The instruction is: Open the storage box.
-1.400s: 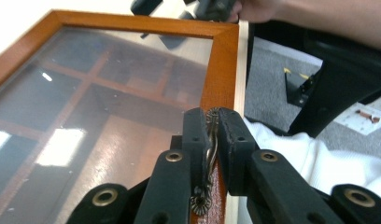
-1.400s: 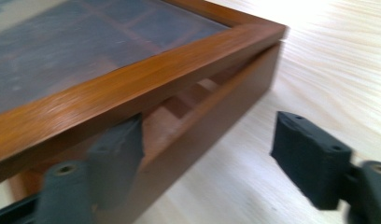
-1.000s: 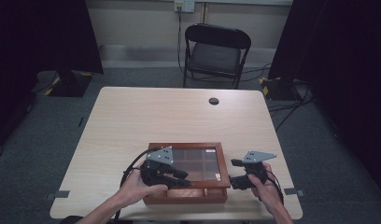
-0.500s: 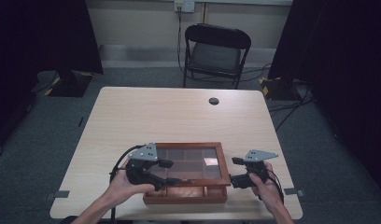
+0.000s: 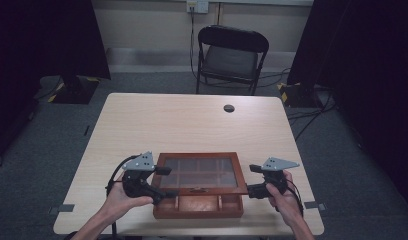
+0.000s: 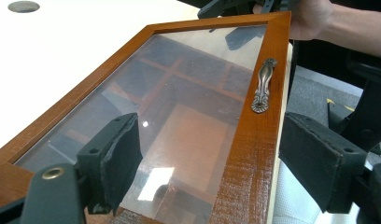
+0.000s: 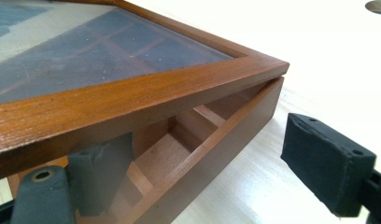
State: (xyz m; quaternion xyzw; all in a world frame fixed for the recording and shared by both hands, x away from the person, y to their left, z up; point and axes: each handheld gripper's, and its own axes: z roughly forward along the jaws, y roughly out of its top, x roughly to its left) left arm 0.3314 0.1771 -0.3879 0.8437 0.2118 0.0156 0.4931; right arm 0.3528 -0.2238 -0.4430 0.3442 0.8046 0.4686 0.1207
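A brown wooden box (image 5: 198,207) with inner compartments sits at the table's near edge. Its glass-paned lid (image 5: 199,172) is tilted up at the front, leaving a gap over the front compartments. A metal handle (image 6: 263,86) is fixed on the lid's front rail. My left gripper (image 5: 164,182) is at the box's left end, open, with the lid's front rail (image 6: 247,154) between its pads. My right gripper (image 5: 251,180) is at the right end, open. One of its pads (image 7: 104,168) reaches under the lid (image 7: 132,98) into the box; the other pad (image 7: 324,163) is outside, over the table.
The light wooden table (image 5: 192,125) stretches bare beyond the box, with a round dark grommet (image 5: 229,108) near its far edge. A black folding chair (image 5: 232,50) stands behind the table. Cables lie on the floor at the right.
My left gripper has drawn back leftward from above the lid to the box's left end. The right gripper has hardly moved. The gap under the lid's front now shows.
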